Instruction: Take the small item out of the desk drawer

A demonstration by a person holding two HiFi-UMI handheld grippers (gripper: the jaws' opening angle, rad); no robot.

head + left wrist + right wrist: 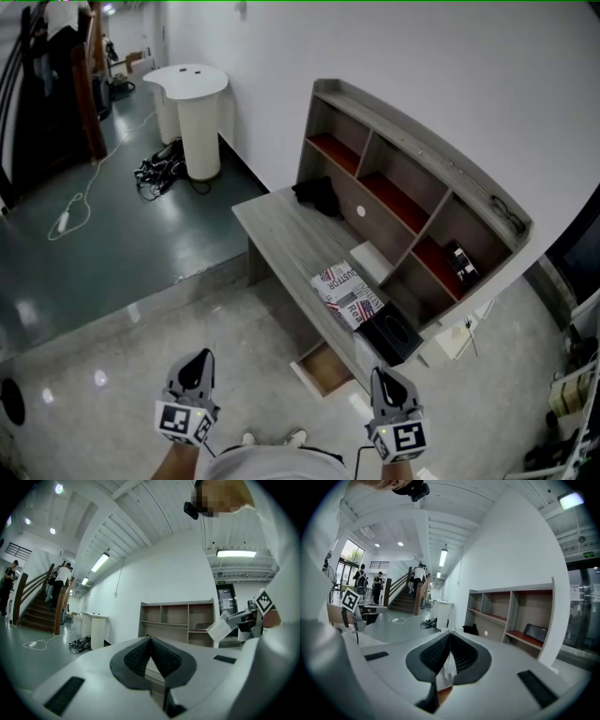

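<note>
While drawer (pixel 323 367) stands ajar, dark device (pixel 460 262) occupies right cubby (pixel 427 255).

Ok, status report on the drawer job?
Fingers shut, empty: left gripper, right gripper. Partly open desk drawer; small item not visible. Nothing seen between grippers and drawer.

We see a grey wood-grain worktop (pixel 281 225), a grey shelf unit (pixel 405 173) with red boards, a red, white and black printed booklet (pixel 347 292), a black box (pixel 392 336), a pale-wood drawer (pixel 326 368), and the grey left gripper (pixel 200 361) and right gripper (pixel 382 377) bearing black-and-white square markers.
</note>
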